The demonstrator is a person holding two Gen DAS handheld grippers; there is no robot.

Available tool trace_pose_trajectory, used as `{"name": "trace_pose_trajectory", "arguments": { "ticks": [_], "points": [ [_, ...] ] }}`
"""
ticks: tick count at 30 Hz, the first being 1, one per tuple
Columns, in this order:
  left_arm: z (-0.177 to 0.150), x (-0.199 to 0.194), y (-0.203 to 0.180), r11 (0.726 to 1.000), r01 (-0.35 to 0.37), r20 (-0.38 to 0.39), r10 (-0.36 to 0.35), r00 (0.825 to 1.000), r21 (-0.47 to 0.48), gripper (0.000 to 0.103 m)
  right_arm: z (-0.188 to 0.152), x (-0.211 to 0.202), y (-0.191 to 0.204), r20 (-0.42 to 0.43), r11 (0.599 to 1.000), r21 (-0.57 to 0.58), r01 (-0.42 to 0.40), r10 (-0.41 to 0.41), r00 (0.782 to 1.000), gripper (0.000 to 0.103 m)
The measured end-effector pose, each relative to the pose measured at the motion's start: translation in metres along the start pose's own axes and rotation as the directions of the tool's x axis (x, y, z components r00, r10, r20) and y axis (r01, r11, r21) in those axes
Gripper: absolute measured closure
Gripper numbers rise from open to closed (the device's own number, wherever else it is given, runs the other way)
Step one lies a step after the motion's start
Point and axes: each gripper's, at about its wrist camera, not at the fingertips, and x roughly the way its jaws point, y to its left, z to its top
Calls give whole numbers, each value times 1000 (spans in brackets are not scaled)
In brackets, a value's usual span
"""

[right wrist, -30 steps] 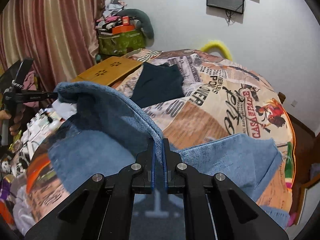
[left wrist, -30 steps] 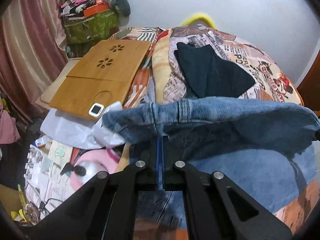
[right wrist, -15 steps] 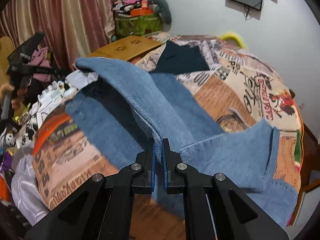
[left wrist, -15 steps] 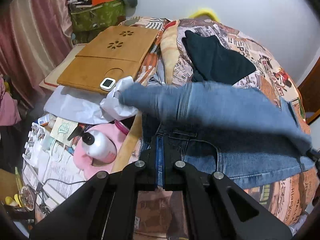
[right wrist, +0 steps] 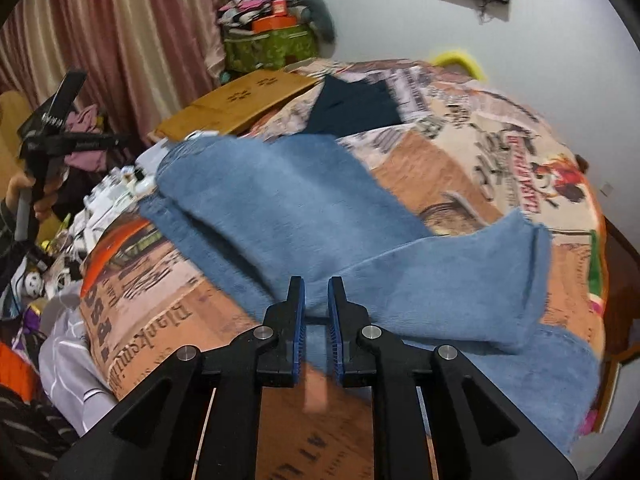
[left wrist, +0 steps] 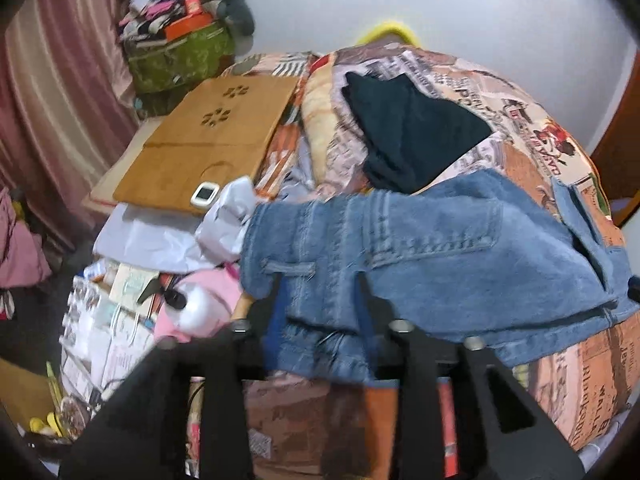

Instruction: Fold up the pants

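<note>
- A pair of blue denim pants (left wrist: 432, 256) lies across the near part of a bed covered by a blanket (right wrist: 500, 152) printed with newspaper-style lettering and pictures in orange, cream and brown.
- In the left wrist view the waistband end, with a belt loop and a stitched back pocket, faces the camera; one layer of denim is folded over another.
- The left gripper (left wrist: 320, 300) sits low in its view with its black fingers spread wide apart; the waistband lies between and in front of them. Motion blur hides whether either finger touches the cloth.
- In the right wrist view the pant legs run away from the camera, one leg folded diagonally over the other, with frayed hems at the right.
- The right gripper (right wrist: 317, 300) has its two blue-lined fingers parted by a narrow gap. The fold of denim lies at the fingertips, and the pads are not pressed on it.
- The left gripper also shows at the far left of the right wrist view, held in a hand beside a pink-striped curtain (right wrist: 132, 32).
- A dark navy garment (left wrist: 412, 128) lies flat on the blanket beyond the pants, near them but apart.
- A wooden lap tray (left wrist: 208, 144) with flower-shaped cutouts rests at the left edge of the bed, and a small white device (left wrist: 205, 193) sits on its near corner.
- A green bag (left wrist: 180, 60) piled with clutter stands in the far corner by the wall.
</note>
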Motion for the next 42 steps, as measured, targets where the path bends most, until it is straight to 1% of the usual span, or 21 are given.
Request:
{"name": "trace_pose_trajectory", "arguments": {
  "ticks": [1, 3, 4, 6, 9, 11, 15, 18, 22, 25, 29, 31, 33, 35, 36, 37, 38, 39, 42],
  "points": [
    [5, 0, -5, 1000, 7, 10, -7, 1000, 7, 57, 2, -4, -8, 9, 1000, 20, 10, -10, 1000, 90],
    [16, 2, -16, 1000, 12, 26, -12, 1000, 17, 49, 6, -10, -27, 24, 997, 59, 43, -44, 999, 81],
    [21, 3, -20, 1000, 15, 32, -16, 999, 21, 47, 8, -12, -38, 33, 995, 82, 64, -67, 997, 79],
    [30, 7, -28, 999, 21, 41, -22, 999, 29, 37, 13, -14, -57, 38, 988, 126, 92, -98, 994, 71],
    [46, 17, -42, 999, 17, 51, -19, 999, 45, 31, 21, -7, -94, 32, 970, 209, 122, -131, 991, 69],
    [57, 27, -50, 999, 17, 44, -20, 999, 52, 30, 27, 5, -119, 7, 957, 252, 144, -150, 989, 69],
    [70, 48, -60, 998, 26, 27, -28, 999, 64, 29, 33, 35, -164, -42, 930, 329, 162, -157, 987, 69],
    [77, 70, -65, 997, 24, 5, -25, 1000, 77, 28, 38, 63, -192, -87, 919, 340, 201, -182, 979, 68],
    [81, 95, -71, 995, 18, -35, -15, 999, 97, 28, 44, 108, -227, -158, 903, 362, 229, -183, 970, 68],
    [80, 108, -73, 994, 5, -44, 0, 999, 113, 28, 48, 141, -248, -206, 891, 380, 249, -181, 962, 68],
    [76, 121, -73, 991, -7, -62, 15, 998, 132, 28, 53, 174, -271, -247, 871, 414, 265, -173, 953, 68],
    [75, 125, -74, 991, -3, -75, 13, 997, 136, 28, 54, 187, -278, -266, 860, 422, 286, -184, 946, 68],
    [74, 128, -75, 991, -1, -82, 12, 997, 134, 28, 54, 199, -285, -283, 857, 426, 289, -177, 942, 68],
    [74, 130, -76, 992, 5, -85, 6, 996, 125, 28, 56, 203, -287, -259, 856, 430, 288, -188, 947, 68],
    [75, 129, -76, 992, 7, -87, 4, 996, 122, 28, 56, 204, -288, -261, 853, 435, 288, -186, 947, 72],
    [75, 129, -78, 992, 11, -88, -1, 996, 122, 28, 57, 205, -289, -259, 850, 440, 288, -187, 948, 79],
    [76, 127, -79, 992, 10, -85, 1, 996, 127, 28, 56, 205, -290, -263, 848, 439, 296, -194, 945, 91],
    [77, 125, -81, 991, 6, -82, 5, 997, 132, 28, 55, 204, -290, -267, 849, 436, 300, -197, 943, 94],
    [77, 113, -90, 987, -4, -61, 14, 998, 160, 28, 55, 190, -290, -252, 849, 429, 309, -215, 943, 96]
  ]
}}
